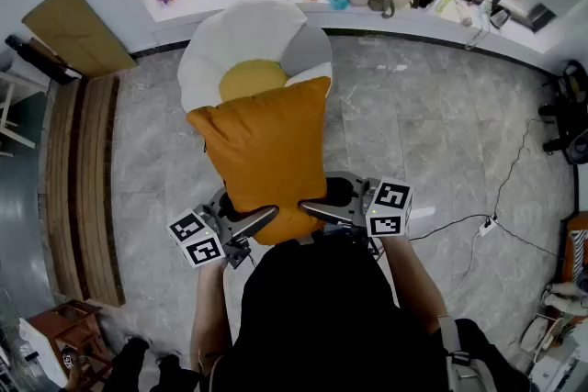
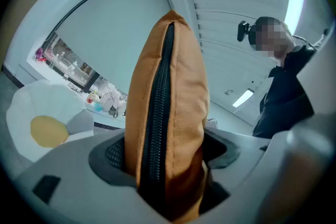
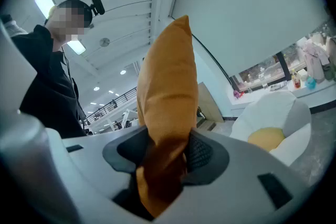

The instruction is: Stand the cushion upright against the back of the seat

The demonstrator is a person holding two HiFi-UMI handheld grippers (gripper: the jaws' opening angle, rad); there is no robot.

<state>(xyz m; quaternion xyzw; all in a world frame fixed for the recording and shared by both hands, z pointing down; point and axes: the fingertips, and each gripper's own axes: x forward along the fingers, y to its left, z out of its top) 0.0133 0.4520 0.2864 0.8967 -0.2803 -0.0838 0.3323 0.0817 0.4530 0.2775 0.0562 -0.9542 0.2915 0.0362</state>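
An orange cushion (image 1: 268, 151) hangs in the air in front of me, with its far corners over the seat. Both grippers grip its near edge. My left gripper (image 1: 260, 220) is shut on the near left part, and in the left gripper view the cushion's black zipper (image 2: 160, 113) runs down between the jaws of the left gripper (image 2: 168, 178). My right gripper (image 1: 317, 210) is shut on the near right part; the cushion (image 3: 168, 92) stands up from the right gripper (image 3: 164, 165). The seat (image 1: 248, 50) is a round white chair with a yellow centre pad (image 1: 250, 78), just beyond the cushion.
A window sill (image 1: 276, 0) with bottles and bags runs behind the chair. Wooden slats (image 1: 83, 179) and a leaning board (image 1: 78, 30) stand at the left. Cables (image 1: 496, 216) cross the grey floor at the right. A small red stool (image 1: 64, 335) is near left.
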